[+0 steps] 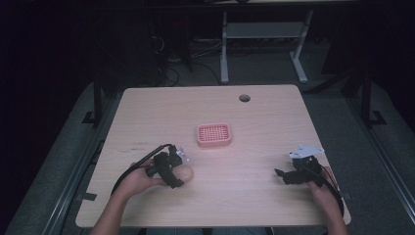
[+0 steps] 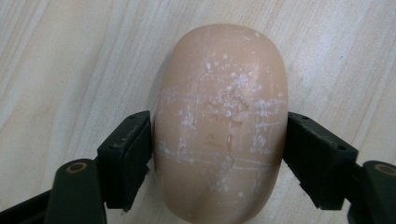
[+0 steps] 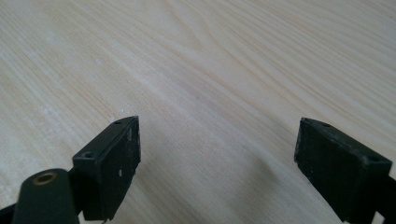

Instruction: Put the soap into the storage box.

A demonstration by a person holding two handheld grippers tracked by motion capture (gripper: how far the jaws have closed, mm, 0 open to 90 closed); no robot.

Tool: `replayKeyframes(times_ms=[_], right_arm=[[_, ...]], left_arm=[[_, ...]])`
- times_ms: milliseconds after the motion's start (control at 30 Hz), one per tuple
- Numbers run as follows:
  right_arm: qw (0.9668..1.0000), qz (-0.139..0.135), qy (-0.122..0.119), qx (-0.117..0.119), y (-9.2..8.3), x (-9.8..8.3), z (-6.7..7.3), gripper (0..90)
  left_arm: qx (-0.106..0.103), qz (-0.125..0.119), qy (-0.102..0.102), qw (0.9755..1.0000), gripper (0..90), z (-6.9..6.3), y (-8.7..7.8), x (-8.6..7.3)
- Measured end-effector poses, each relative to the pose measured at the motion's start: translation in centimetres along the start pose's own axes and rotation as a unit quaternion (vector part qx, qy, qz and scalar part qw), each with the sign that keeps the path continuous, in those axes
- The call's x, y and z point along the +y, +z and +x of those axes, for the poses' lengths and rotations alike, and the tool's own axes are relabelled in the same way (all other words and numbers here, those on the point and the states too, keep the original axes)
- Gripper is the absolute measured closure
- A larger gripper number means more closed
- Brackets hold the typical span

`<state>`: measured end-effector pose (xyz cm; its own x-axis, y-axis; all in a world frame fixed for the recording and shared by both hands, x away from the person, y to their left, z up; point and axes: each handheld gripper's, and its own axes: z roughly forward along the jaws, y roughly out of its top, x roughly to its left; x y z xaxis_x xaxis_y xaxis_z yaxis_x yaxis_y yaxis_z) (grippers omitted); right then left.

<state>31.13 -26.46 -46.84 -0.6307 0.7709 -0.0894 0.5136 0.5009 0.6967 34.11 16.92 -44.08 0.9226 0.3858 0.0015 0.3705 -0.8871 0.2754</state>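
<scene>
currently the left gripper [image 2: 217,154] is clamped on the soap bar [image 2: 219,126], a beige oval bar with white scuff marks and a faint crack line on its top face. in the left gripper view both jaws press the bar's long sides, near its middle. the bar lies on the wooden table [image 1: 274,117], at the front left in the high view, with the left gripper [image 1: 182,172] around it and the person's left hand [image 1: 139,180] behind.

the right gripper [image 3: 217,154] stands released, its jaws wide apart over bare wood and grasping nothing. in the high view the right gripper [image 1: 280,174] rests near the front right, well apart from the bar.

the pink soap dish [image 1: 214,135], a slotted tray, sits near the table's middle, beyond the bar and apart from it. it is judged the likely destination.

failure risks from this state:

1. slip. the bar's sides are rounded and smooth; during a lift it could squeeze forward out of the jaws if clamp pressure drops or the gripper tilts.
2. damage. the surface is already cracked; excess pressure could dent or split it.
3. misplacement. a release off-centre could leave the bar propped on the dish rim.
4. dish shift. the dish looks light; a low approach could push it across the table.
</scene>
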Motion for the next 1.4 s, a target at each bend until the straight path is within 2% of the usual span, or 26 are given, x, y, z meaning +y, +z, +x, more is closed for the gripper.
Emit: replayKeyframes(times_ms=[300, 433, 667, 767, 1033, 1100, 1400], right_arm=[[1.0000, 0.000, 0.000, 0.001, 0.0, 0.0, 0.0, 13.9], [1.0000, 0.000, 0.000, 0.000, 0.0, 0.0, 0.0, 13.9], [1.0000, -0.001, -0.001, 0.000, 0.0, 0.0, 0.0, 13.9], [1.0000, -0.001, 0.000, 0.000, 0.0, 0.0, 0.0, 13.9], [1.0000, -0.005, 0.001, -0.004, -0.2, 0.0, -0.1, 13.9], [0.9999, -0.009, 0.002, -0.005, -0.2, 0.1, 0.0, 13.9], [0.9999, -0.012, 0.002, -0.005, -0.3, 0.1, 0.0, 13.9]], left_arm=[[-0.006, -0.005, -0.002, 1.0000, 29.9, 0.0, 0.2, 0.4], [-0.004, 0.003, 0.004, 1.0000, 31.3, 0.0, 0.2, 0.6], [-0.001, 0.002, 0.010, 0.9999, 31.9, -0.1, 0.1, 0.7], [-0.003, -0.012, 0.005, 0.9999, 31.9, -0.1, -0.1, 0.7], [-0.001, -0.013, 0.000, 0.9999, 31.9, 0.4, -0.4, 0.8], [-0.002, -0.010, 0.007, 0.9999, 32.0, 0.4, -0.6, 1.1], [-0.005, -0.013, 0.012, 0.9998, 32.0, 0.6, -1.1, 1.8]])
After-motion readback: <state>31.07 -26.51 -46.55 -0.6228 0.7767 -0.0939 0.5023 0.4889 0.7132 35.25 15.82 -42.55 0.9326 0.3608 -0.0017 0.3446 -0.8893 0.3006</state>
